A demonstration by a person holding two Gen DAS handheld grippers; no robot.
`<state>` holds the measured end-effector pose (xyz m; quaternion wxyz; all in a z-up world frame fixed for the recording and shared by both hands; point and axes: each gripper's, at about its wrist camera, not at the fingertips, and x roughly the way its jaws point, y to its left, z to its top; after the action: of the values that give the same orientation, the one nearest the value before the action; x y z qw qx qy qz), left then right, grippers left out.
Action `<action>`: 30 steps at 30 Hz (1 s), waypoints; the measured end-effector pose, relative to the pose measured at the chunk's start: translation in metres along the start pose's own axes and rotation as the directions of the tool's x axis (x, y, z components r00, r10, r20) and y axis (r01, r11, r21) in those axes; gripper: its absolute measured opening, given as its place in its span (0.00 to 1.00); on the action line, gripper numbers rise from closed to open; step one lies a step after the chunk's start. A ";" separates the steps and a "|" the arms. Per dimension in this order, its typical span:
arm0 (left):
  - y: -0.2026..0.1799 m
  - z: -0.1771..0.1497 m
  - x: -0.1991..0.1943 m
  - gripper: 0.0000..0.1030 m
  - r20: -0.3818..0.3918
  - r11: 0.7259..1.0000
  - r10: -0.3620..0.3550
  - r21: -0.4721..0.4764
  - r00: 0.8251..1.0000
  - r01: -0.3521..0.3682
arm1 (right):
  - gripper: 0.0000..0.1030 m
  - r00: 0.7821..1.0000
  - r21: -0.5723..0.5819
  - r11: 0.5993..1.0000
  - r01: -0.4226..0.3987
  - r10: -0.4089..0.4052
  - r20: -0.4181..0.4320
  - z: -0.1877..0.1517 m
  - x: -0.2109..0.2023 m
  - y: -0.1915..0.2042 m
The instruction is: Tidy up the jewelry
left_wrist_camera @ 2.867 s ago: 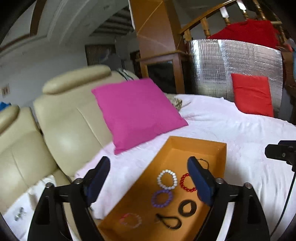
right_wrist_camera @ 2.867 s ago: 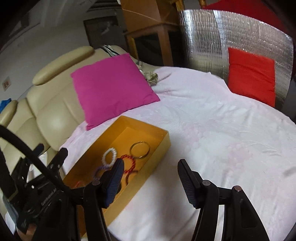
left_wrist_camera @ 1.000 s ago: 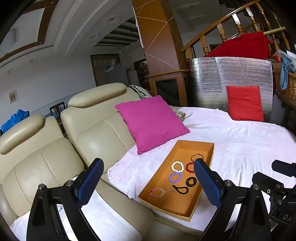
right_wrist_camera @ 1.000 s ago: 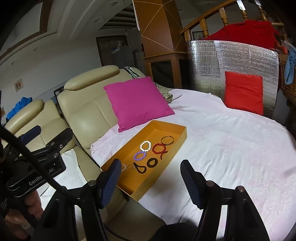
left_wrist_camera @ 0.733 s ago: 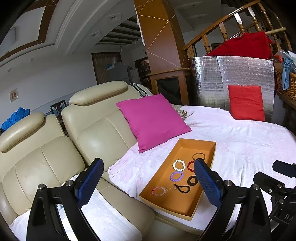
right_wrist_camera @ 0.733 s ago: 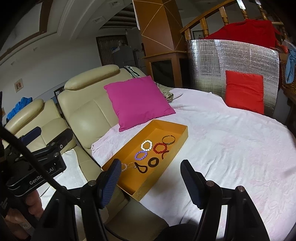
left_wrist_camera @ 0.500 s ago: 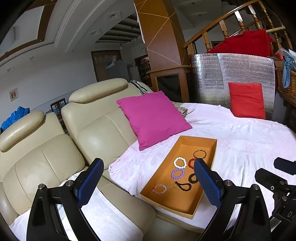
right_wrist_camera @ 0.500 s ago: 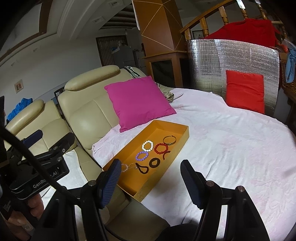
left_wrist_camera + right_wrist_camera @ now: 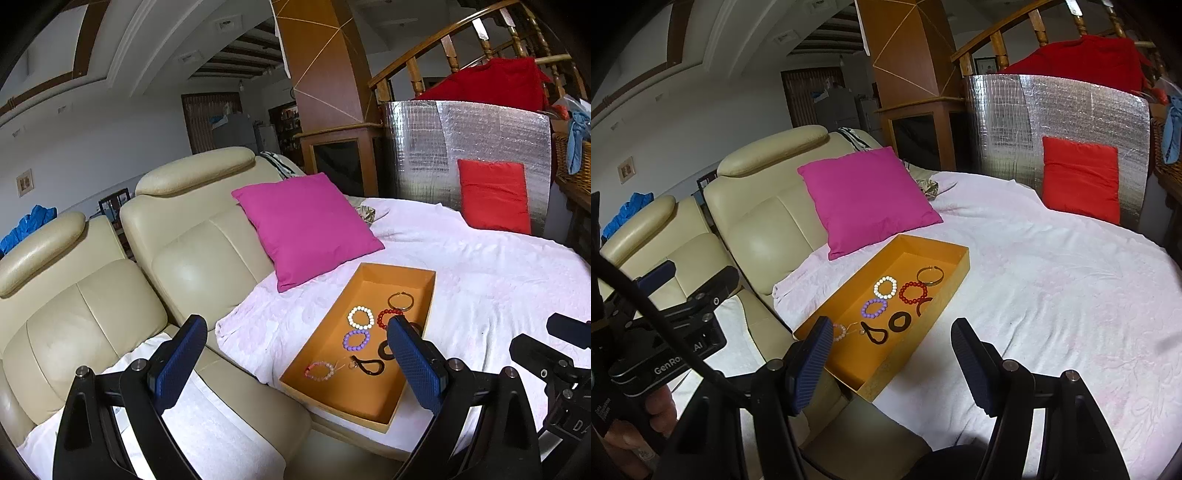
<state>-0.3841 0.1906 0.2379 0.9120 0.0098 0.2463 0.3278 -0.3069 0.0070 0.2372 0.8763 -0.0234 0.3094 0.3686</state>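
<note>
Left gripper [image 9: 295, 354] and right gripper [image 9: 892, 354]: both jaws wide apart, nothing held, hovering short of the orange tray [image 9: 955, 275]. Tray sits on a white-covered round surface [image 9: 1052, 288] beside a cream sofa [image 9: 192, 258], magenta cushion [image 9: 306, 225] just behind it. Inside: white [image 9: 885, 287], red [image 9: 913, 292] and purple [image 9: 874, 308] bead bracelets, gold bangle [image 9: 929, 276], 2 dark loops. Versus 2.9 s ago, both cameras sit much farther back from the tray

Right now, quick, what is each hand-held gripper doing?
Left hand-held gripper: open, holding nothing.
Right hand-held gripper: open, holding nothing.
</note>
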 end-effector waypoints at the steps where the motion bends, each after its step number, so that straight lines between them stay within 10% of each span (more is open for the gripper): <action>1: 0.000 0.001 0.002 0.95 -0.002 1.000 -0.004 0.000 1.000 0.004 | 0.68 1.000 0.000 1.000 0.000 0.000 -0.001 0.000 0.001 0.000; 30: 0.019 -0.001 0.031 0.95 -0.020 1.000 -0.011 -0.020 1.000 0.010 | 0.68 0.999 0.010 0.999 0.036 -0.036 -0.024 0.002 0.041 0.007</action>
<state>-0.3752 0.2236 0.2273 0.9113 -0.0040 0.2521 0.3255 -0.2885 0.0388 0.2170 0.8792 -0.0288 0.3211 0.3510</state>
